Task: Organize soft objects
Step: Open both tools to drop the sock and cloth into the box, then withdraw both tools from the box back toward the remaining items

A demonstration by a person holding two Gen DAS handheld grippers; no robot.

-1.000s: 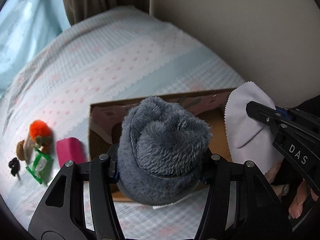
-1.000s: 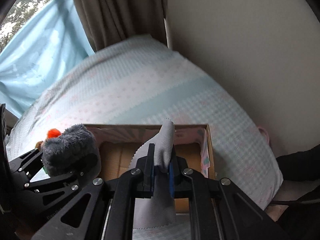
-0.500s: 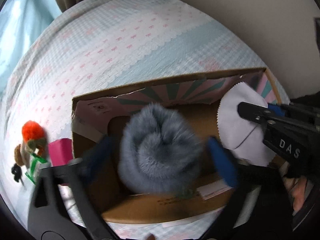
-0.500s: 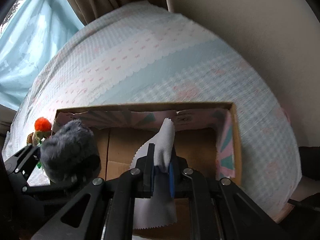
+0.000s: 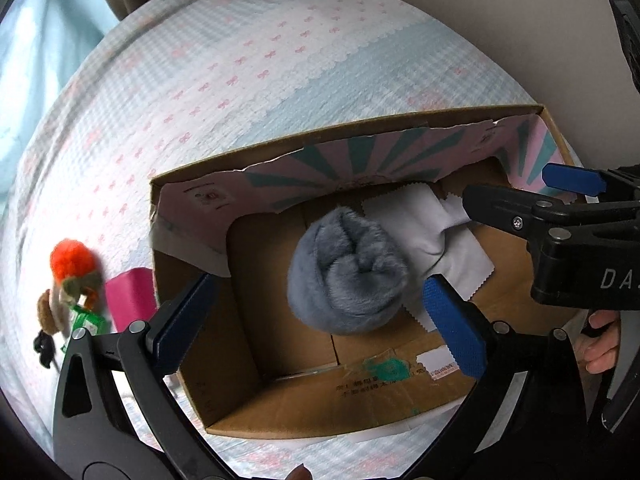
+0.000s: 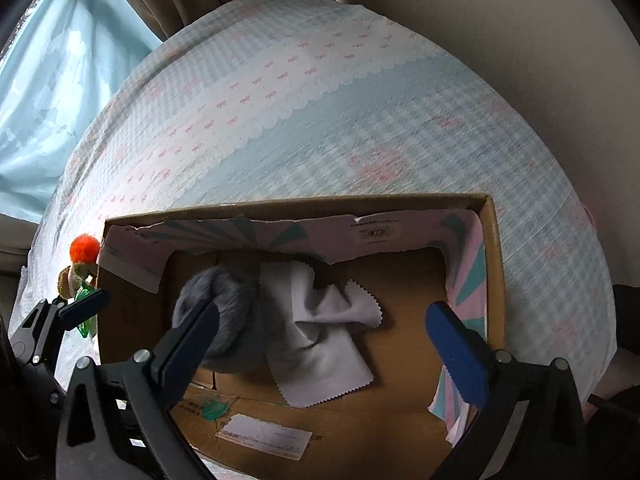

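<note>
Far left on the bedspread (image 5: 280,80): orange pom-pom toy (image 5: 72,260), pink block (image 5: 128,296), outside the cardboard box (image 5: 280,412). Left gripper (image 5: 320,320) spread wide, nothing between its pads; grey fuzzy hat (image 5: 348,272) lies loose on the box floor. White cloth (image 6: 320,340) touches the hat's right side. Right gripper (image 6: 320,344) just opened wide, cloth lying free below.

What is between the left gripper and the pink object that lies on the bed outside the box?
The cardboard box's left wall stands between them: the left gripper hangs open over the box, and the pink object lies just outside that wall.
</note>
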